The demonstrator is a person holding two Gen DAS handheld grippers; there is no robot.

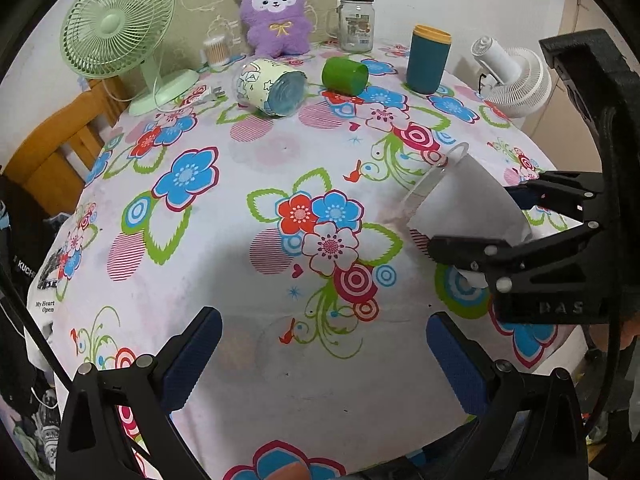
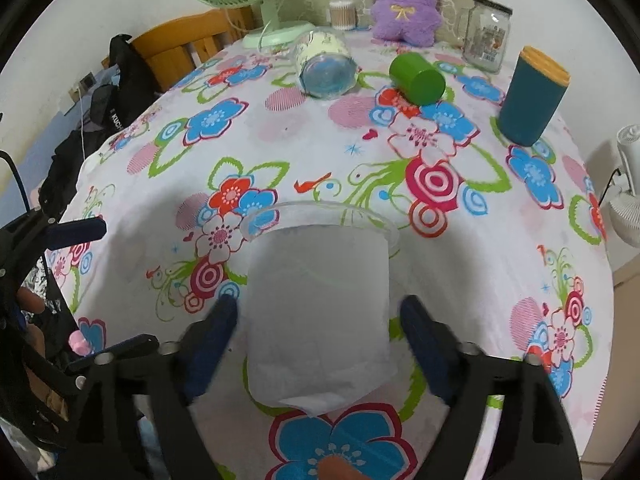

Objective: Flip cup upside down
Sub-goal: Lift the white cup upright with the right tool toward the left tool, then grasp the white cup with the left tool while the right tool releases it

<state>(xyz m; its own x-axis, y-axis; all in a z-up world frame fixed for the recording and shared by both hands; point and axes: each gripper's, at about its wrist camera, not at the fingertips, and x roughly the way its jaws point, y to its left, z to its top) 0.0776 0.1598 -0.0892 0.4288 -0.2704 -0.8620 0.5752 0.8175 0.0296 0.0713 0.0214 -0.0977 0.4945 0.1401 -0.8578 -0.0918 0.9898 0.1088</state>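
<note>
A clear plastic cup with a white paper lining [image 2: 318, 312] lies tilted on the flowered tablecloth [image 2: 280, 152], its rim pointing away from me. My right gripper [image 2: 320, 320] sits around it, blue fingers on both sides with small gaps, so it looks open. In the left wrist view the same cup [image 1: 468, 196] is at the right between the right gripper's black fingers [image 1: 472, 248]. My left gripper [image 1: 324, 348] is open and empty above the cloth, left of the cup.
At the far side lie a patterned cup [image 1: 268, 86] and a green cup [image 1: 345, 76] on their sides. A teal cup [image 1: 427, 60], glass jar [image 1: 355, 24], purple plush [image 1: 276, 20], green fan [image 1: 120, 32] and white fan [image 1: 516, 76] stand around them.
</note>
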